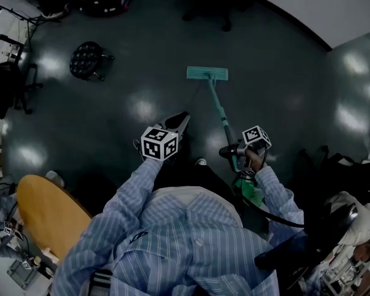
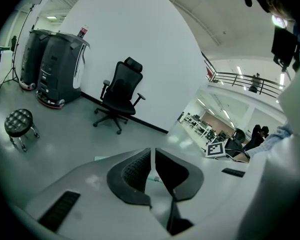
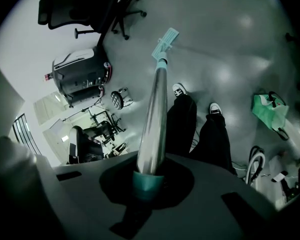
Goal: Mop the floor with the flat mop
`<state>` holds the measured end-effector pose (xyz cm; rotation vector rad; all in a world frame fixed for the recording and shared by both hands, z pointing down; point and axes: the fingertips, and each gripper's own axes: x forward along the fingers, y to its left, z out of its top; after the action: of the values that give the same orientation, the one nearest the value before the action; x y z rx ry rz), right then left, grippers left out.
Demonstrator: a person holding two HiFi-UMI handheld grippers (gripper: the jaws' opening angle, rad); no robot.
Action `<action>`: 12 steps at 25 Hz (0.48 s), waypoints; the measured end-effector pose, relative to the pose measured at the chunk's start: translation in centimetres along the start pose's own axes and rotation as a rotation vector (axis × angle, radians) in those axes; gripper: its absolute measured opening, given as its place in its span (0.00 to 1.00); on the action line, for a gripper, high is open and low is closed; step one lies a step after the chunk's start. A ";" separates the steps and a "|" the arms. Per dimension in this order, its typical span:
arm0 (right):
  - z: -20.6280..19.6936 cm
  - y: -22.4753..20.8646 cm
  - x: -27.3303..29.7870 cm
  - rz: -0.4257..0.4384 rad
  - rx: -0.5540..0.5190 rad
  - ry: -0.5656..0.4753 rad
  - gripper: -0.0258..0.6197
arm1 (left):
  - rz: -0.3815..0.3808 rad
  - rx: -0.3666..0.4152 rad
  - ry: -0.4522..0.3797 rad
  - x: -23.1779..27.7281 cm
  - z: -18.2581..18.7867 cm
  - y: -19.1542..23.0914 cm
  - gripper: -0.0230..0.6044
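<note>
The flat mop has a teal head (image 1: 207, 73) lying flat on the dark floor ahead of me, and its handle (image 1: 219, 110) slopes back to my right side. My right gripper (image 1: 231, 152) is shut on the handle's lower end. In the right gripper view the silver handle (image 3: 155, 114) runs from the jaws up to the mop head (image 3: 165, 41). My left gripper (image 1: 180, 122) hovers left of the handle, apart from it, with its jaws together and nothing between them. In the left gripper view the left gripper (image 2: 153, 165) shows only a thin slit between the pads.
A black round stool (image 1: 87, 60) stands to the far left, and an office chair (image 1: 224, 12) at the far wall. A wooden round table (image 1: 46, 211) is at my near left. A green bag (image 1: 251, 193) lies by my right foot, with cables and equipment beyond it.
</note>
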<state>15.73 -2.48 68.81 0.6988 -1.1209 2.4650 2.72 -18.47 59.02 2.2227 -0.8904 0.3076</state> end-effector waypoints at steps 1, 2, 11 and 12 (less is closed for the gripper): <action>1.1 1.1 0.2 0.003 -0.001 -0.003 0.06 | 0.002 -0.006 -0.002 0.3 0.9 0.8 0.09; 2.1 2.2 0.5 0.006 -0.001 -0.006 0.06 | 0.005 -0.013 -0.003 0.5 1.6 1.7 0.09; 12.2 10.6 2.4 0.037 0.029 -0.039 0.06 | 0.030 -0.054 0.007 3.0 5.7 7.9 0.09; 13.3 12.0 2.5 0.043 0.032 -0.045 0.06 | 0.031 -0.058 0.008 3.1 6.2 8.7 0.09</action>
<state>11.65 -20.06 70.56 0.7511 -1.1266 2.5202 -1.13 -28.78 60.60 2.1549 -0.9193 0.3013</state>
